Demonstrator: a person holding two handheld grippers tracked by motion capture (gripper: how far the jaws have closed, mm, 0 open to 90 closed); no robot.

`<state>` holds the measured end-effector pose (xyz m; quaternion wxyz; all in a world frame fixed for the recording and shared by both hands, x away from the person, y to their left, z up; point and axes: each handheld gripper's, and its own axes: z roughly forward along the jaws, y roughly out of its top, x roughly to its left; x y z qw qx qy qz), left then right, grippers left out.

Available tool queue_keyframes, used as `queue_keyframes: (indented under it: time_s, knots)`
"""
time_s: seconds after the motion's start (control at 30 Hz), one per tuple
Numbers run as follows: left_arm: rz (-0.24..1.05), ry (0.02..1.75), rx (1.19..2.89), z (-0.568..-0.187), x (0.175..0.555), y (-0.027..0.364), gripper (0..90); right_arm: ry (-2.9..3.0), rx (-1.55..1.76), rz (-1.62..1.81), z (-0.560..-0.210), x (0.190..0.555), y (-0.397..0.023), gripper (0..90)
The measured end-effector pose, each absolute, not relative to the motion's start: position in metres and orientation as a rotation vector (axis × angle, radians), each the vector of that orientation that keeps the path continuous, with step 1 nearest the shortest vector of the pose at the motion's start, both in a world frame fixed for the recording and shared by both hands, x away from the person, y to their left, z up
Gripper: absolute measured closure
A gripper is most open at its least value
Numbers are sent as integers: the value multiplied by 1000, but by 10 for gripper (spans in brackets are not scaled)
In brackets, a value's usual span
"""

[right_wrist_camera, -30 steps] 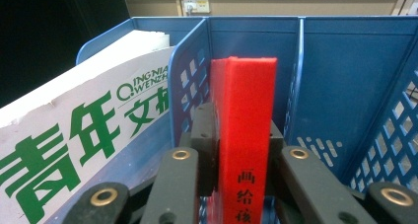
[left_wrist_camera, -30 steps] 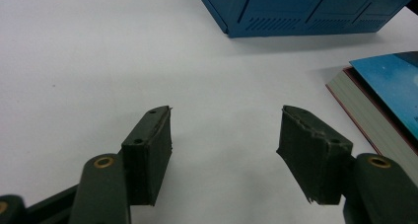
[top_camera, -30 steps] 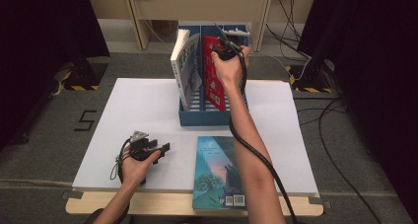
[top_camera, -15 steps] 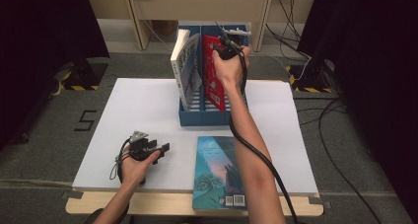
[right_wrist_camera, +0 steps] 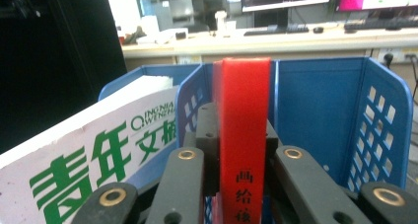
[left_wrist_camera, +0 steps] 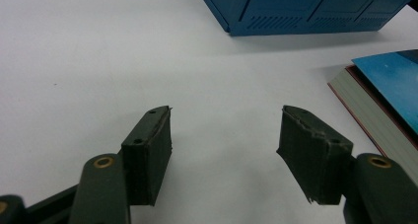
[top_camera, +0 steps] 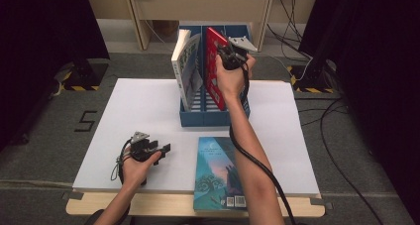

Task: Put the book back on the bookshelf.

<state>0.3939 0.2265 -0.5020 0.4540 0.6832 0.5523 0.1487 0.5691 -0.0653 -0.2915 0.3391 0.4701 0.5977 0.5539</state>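
White tabletop (top_camera: 148,106) carries everything; blue file rack (top_camera: 198,117) stands upright at its far middle, three slots side by side; teal book (top_camera: 218,173) lies flat at the near edge, overhanging slightly; white magazine (top_camera: 187,69) with green lettering leans in the left slot; red book (top_camera: 214,66) stands upright in the middle slot, spine toward the camera in the right gripper view (right_wrist_camera: 244,135); right tongs (top_camera: 229,54) have just been closing and now pinch the red book's spine near its top, pads pressing both covers; left tongs (left_wrist_camera: 224,150) rest low over bare tabletop near the teal book, jaws wide apart, nothing between them.

Step in hand reads as seating or lifting the red book in its slot; to do it well, keep the pinch square on the spine, move straight along the slot, avoid dragging the divider or nudging the leaning magazine; left tongs could steady the rack if it shifts.
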Motion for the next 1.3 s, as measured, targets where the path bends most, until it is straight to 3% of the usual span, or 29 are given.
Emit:
queue_keyframes:
  time_s: [1.3]
  knots:
    - [365, 1365, 1678, -502, 394, 230, 360, 1449, 1161, 1427, -324, 576, -45, 804]
